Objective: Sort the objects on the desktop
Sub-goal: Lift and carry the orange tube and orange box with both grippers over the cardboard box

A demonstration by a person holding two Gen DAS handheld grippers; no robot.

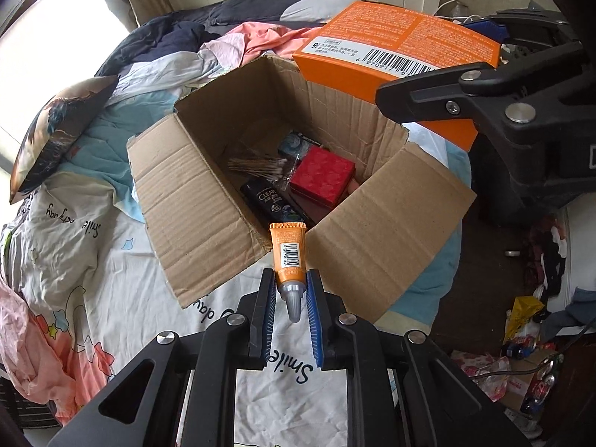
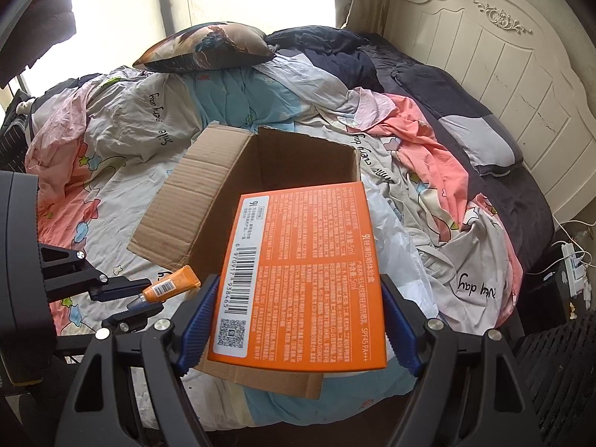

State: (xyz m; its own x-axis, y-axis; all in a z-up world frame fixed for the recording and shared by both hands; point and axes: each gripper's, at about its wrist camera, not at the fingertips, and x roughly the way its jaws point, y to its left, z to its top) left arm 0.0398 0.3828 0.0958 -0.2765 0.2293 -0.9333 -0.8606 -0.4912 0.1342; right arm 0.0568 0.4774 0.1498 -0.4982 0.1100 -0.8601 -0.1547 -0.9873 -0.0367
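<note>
**Two items in hand, several already boxed**

Nearest to us, low in the centre of the left wrist view, our left tool [image 1: 291, 290] is pinched down narrow on a small orange tube [image 1: 288, 251], gripping it near the grey cap with the crimped end pointing forward at the near corner of the cardboard box [image 1: 193, 201]. In the right wrist view our right tool [image 2: 296, 320] stands wide, its blue pads pressed against the two long edges of a flat orange carton [image 2: 309, 272], which covers much of the box opening from that angle.

Just beyond the tube, the box sits on the bed [image 1: 74, 231] with its flaps folded outward. Inside it we can already see a red box [image 1: 322, 177], a dark bottle [image 1: 266, 195], a bundle of cotton swabs [image 1: 257, 164] and a dark packet [image 1: 303, 141] behind them (so a good share of the sorting looks done).

What remains, as we judge it, is to bring both held items over the opening and release them. Neither is inside yet: the tube hangs over the near corner and the carton shows at the upper right of the left wrist view, above the far rim. Farther off lie only rumpled bedding and a pillow [image 2: 208, 46]; we see no other loose items waiting there.
</note>
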